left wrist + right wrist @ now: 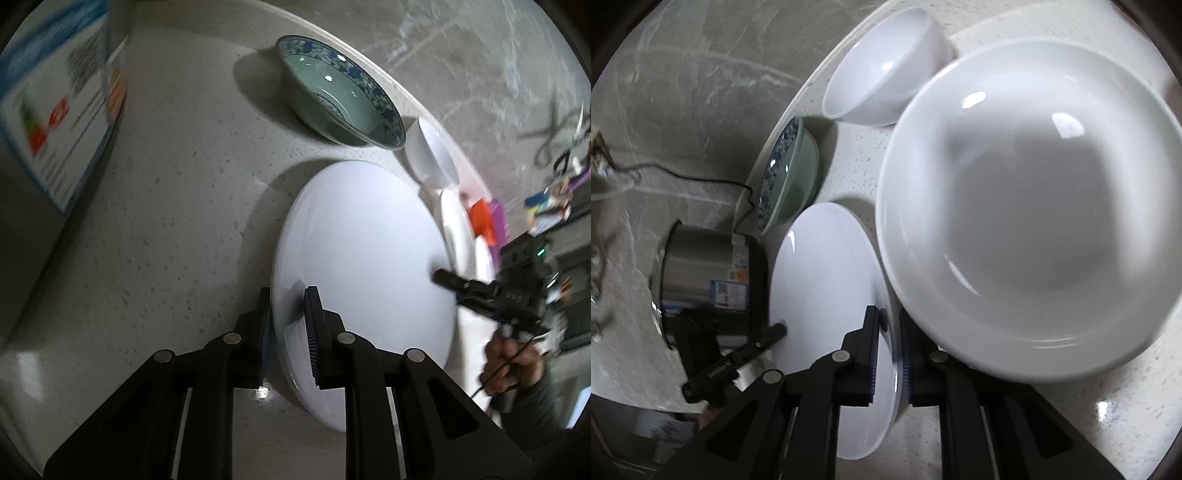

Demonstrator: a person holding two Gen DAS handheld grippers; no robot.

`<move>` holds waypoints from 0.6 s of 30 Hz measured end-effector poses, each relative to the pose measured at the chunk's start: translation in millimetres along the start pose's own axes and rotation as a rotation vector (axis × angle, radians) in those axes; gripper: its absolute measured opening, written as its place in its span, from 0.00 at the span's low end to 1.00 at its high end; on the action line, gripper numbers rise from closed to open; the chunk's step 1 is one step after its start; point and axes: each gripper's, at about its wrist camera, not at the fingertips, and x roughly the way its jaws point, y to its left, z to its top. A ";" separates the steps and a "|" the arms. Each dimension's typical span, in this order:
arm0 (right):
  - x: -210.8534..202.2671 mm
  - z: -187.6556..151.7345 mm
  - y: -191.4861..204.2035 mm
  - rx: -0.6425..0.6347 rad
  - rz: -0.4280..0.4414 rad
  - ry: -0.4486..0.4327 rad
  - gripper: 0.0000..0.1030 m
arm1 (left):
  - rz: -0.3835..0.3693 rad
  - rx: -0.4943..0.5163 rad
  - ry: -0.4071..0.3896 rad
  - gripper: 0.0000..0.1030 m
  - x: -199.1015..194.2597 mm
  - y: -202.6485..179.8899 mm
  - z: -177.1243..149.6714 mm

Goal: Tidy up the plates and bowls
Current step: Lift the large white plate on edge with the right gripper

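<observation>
We clamp a flat white plate [365, 266] on the worktop [177, 192] from opposite rims: our left hand-held gripper [290, 332] on its left edge, our right hand-held gripper [888, 354] on its right.

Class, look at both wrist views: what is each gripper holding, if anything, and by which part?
Both hold the same flat white plate by its rim: the left gripper on one edge, the right gripper on the opposite edge.
</observation>
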 end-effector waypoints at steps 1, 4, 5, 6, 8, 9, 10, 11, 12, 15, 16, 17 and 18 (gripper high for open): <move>-0.1 -1.1 3.1 -0.018 -0.019 -0.002 0.13 | 0.017 0.012 0.000 0.16 -0.4 -2.5 0.7; -0.2 -4.6 12.9 -0.078 -0.081 -0.005 0.13 | 0.023 0.015 -0.005 0.16 -1.3 -1.6 0.0; 0.0 -5.8 15.5 -0.095 -0.098 -0.004 0.14 | 0.025 0.017 -0.007 0.16 -1.9 -1.7 -0.8; -0.1 -8.5 18.7 -0.117 -0.119 -0.008 0.14 | 0.028 0.020 -0.007 0.16 -2.7 -2.0 -2.0; -0.2 -10.2 19.0 -0.125 -0.128 -0.015 0.14 | 0.032 0.026 -0.013 0.16 -5.0 -3.2 -5.6; -0.4 -11.5 18.9 -0.127 -0.130 -0.019 0.14 | 0.034 0.031 -0.016 0.16 -6.1 -5.1 -6.8; -0.8 -12.5 19.5 -0.131 -0.135 -0.022 0.15 | 0.037 0.037 -0.019 0.16 -7.6 -6.6 -8.5; -1.1 -13.7 20.3 -0.138 -0.143 -0.024 0.15 | 0.040 0.040 -0.021 0.16 -7.6 -9.8 -9.4; -2.1 -15.5 21.8 -0.151 -0.154 -0.026 0.15 | 0.040 0.042 -0.023 0.16 -8.7 -10.9 -11.0; -8.2 -20.9 27.8 -0.173 -0.168 -0.037 0.15 | 0.041 0.044 -0.033 0.16 -15.9 -15.0 -18.5; -10.2 -22.3 29.3 -0.179 -0.171 -0.039 0.15 | 0.041 0.047 -0.036 0.16 -19.0 -17.0 -20.9; -11.5 -24.5 31.9 -0.186 -0.176 -0.040 0.16 | 0.042 0.052 -0.040 0.16 -23.0 -19.4 -24.3; -14.2 -26.9 34.2 -0.193 -0.179 -0.044 0.16 | 0.043 0.054 -0.043 0.16 -27.2 -21.9 -27.8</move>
